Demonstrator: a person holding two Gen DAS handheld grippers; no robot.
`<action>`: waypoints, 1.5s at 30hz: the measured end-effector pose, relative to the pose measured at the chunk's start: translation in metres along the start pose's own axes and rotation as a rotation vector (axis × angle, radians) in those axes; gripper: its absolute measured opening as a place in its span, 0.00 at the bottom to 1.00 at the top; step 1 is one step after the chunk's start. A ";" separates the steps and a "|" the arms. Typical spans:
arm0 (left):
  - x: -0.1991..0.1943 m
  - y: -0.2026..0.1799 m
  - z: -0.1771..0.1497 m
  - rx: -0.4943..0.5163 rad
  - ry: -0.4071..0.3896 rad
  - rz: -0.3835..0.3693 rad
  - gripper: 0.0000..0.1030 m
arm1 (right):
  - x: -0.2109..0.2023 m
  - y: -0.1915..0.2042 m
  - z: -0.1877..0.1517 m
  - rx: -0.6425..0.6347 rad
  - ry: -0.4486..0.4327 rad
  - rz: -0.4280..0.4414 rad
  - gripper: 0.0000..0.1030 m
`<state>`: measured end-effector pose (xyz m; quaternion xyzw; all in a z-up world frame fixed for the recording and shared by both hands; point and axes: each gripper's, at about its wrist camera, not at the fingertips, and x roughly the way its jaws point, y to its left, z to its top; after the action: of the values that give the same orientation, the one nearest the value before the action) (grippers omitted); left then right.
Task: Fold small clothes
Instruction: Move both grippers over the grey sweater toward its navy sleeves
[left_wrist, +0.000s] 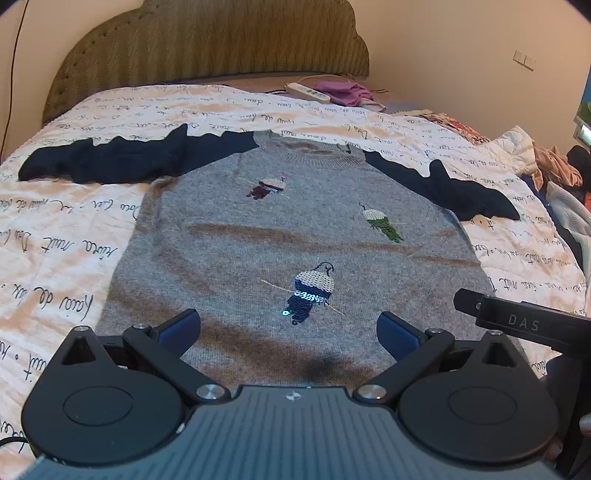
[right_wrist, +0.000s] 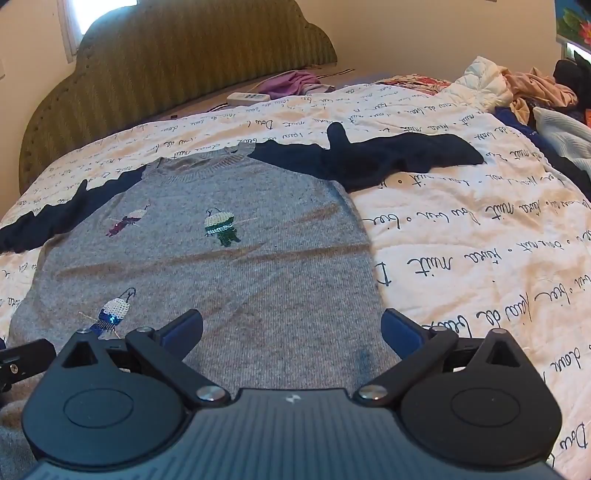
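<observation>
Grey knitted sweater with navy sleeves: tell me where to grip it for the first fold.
Judging by its flat, face-up pose, grip the grey knitted sweater at its navy right sleeve, near the cuff, coming from the right with the open right gripper; it lies spread outward, clear of the body.

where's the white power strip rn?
The white power strip lies at the far end of the bed, just below the headboard, touching the purple cloth. It appears right of centre in the left wrist view and centre-top in the right wrist view.

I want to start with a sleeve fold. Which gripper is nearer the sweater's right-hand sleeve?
Right. The right gripper hovers open over the sweater's hem on that side, the sleeve ahead of it. The left gripper hovers open over mid-hem, farther off.
</observation>
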<state>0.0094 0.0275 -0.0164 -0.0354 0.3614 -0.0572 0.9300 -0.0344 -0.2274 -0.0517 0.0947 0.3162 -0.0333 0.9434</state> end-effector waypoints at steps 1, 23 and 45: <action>-0.002 -0.019 0.009 -0.025 0.005 0.046 1.00 | 0.001 -0.001 0.001 0.002 0.001 0.003 1.00; 0.016 -0.052 0.046 -0.109 0.143 0.107 0.97 | 0.025 -0.003 0.017 -0.013 0.030 0.016 1.00; 0.042 -0.042 0.069 -0.122 0.138 0.130 0.98 | 0.048 0.011 0.044 -0.053 0.036 0.027 1.00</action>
<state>0.0829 -0.0175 0.0107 -0.0646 0.4289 0.0232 0.9008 0.0312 -0.2252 -0.0448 0.0746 0.3328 -0.0102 0.9400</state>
